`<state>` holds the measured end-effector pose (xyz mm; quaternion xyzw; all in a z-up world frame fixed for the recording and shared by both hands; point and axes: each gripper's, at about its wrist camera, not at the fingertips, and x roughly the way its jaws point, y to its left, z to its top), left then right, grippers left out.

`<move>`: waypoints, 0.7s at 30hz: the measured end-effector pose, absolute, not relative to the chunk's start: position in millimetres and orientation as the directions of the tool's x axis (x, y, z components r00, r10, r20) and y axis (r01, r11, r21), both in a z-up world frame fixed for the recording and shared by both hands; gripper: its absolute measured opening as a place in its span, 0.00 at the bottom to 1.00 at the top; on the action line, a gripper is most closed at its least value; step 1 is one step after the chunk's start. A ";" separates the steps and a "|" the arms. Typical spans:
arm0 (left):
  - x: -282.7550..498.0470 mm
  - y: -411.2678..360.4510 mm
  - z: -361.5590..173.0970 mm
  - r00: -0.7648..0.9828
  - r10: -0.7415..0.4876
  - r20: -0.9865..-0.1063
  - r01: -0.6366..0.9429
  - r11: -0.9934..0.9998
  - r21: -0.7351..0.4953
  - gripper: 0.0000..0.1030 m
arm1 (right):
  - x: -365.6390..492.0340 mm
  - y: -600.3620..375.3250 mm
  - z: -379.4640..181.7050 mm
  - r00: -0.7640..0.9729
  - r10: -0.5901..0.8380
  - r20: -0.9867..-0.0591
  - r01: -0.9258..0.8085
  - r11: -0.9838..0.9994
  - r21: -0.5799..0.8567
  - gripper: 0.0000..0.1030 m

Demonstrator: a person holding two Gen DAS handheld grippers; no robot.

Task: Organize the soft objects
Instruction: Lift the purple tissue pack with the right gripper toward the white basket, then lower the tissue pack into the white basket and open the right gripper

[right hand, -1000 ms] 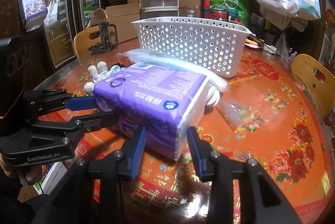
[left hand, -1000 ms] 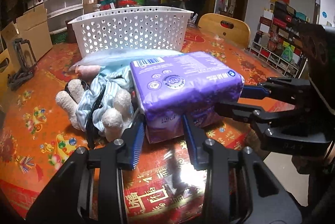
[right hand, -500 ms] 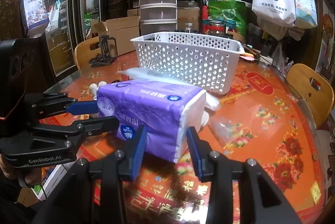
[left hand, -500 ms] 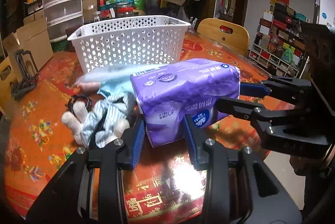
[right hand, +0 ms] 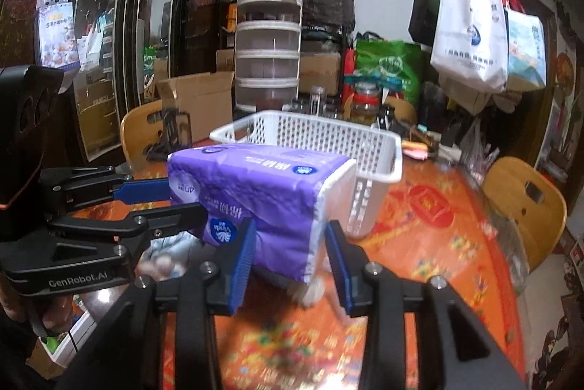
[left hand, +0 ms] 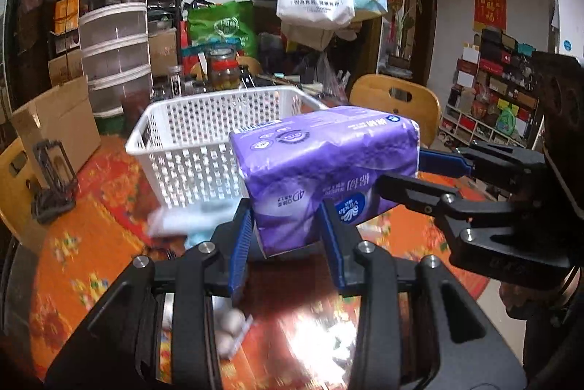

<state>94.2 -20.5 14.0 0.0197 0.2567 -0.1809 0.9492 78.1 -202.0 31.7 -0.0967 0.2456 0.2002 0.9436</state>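
Both grippers hold a purple tissue pack [left hand: 328,163] in the air, level with the rim of the white perforated basket [left hand: 197,149] behind it. My left gripper [left hand: 286,233] is shut on one end of the pack, my right gripper [right hand: 288,244] on the other end [right hand: 262,193]. Each gripper shows in the other's view, the right one [left hand: 408,178] and the left one [right hand: 171,200]. A plush toy in striped cloth [right hand: 168,255] and a clear plastic packet [left hand: 182,222] lie blurred on the table below. The basket also shows in the right wrist view [right hand: 365,171].
The round table has a red and orange patterned cloth [left hand: 91,244]. Wooden chairs stand at its edge [left hand: 398,105] [right hand: 522,200]. A cardboard box [left hand: 54,123], a stack of white containers [left hand: 113,36] and jars [left hand: 222,69] crowd the far side. A black stand [left hand: 51,178] sits at the left.
Both grippers have lifted the tissue pack off the table, from beside the plush toy up to the height of the basket rim. The toy and packet stay below.
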 end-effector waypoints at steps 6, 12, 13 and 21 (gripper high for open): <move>126.5 -15.2 47.4 0.826 -0.316 -0.466 0.338 0.940 -0.040 0.33 | 114.9 -196.3 55.1 0.806 0.339 -0.485 -0.430 0.899 -0.087 0.37; 174.7 -9.7 78.3 0.835 -0.296 -0.464 0.323 0.946 -0.023 0.33 | 162.5 -189.5 74.9 0.797 0.357 -0.488 -0.437 0.898 -0.058 0.37; 186.0 -8.9 82.2 0.832 -0.293 -0.471 0.322 0.946 -0.020 0.33 | 170.4 -189.0 77.1 0.795 0.356 -0.491 -0.435 0.899 -0.052 0.37; 288.7 0.4 98.3 0.798 -0.274 -0.536 0.297 0.954 -0.045 0.34 | 253.2 -183.9 73.6 0.729 0.375 -0.572 -0.440 0.898 0.028 0.37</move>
